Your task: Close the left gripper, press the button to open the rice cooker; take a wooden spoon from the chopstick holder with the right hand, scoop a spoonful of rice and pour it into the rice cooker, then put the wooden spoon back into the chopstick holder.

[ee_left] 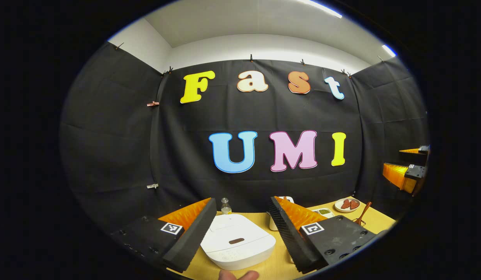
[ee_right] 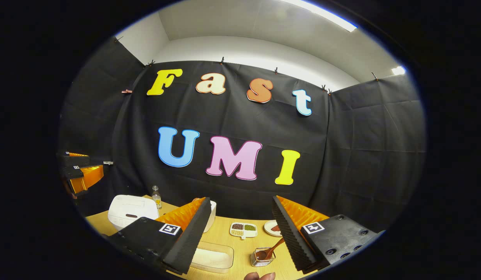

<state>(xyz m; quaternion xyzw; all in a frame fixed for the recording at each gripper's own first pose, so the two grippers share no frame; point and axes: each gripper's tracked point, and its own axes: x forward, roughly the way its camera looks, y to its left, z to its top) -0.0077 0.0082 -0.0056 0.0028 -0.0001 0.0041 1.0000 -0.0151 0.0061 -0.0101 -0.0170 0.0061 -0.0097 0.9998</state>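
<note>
Looking along the left tongs point(ee_left: 243, 233): we see both fingers spread wide with nothing between them, held above the bench point(ee_left: 277, 264).
Cooker point(ee_left: 237, 241): white, lid down, sitting on the bench straight ahead of the left tongs, showing in the gap between their fingers; in the right gripper view we find it point(ee_right: 128, 210) at the far left of the bench.
Bottle point(ee_left: 225, 206): small and clear, standing just behind the cooker.
Right tongs point(ee_right: 240, 235): wide apart as well, gripping nothing, held above the bench; in the left gripper view we see them point(ee_left: 404, 167) off at the right edge, raised well above the bench.
Spoon point(ee_right: 272, 249): wooden, its bowl end down in the holder point(ee_right: 262, 257), handle leaning up to the right; the holder stands near the front of the bench between the right fingers.
Tub point(ee_right: 211, 256): clear, shallow, with white rice in it, just left of the holder.
Dish point(ee_right: 243, 230): white, split into compartments with dark and green fillings, farther back.
Plate point(ee_left: 347, 205): small, carrying reddish pieces, toward the back right.
Thumb point(ee_left: 238, 275): we glimpse a fingertip at the bottom edge.
</note>
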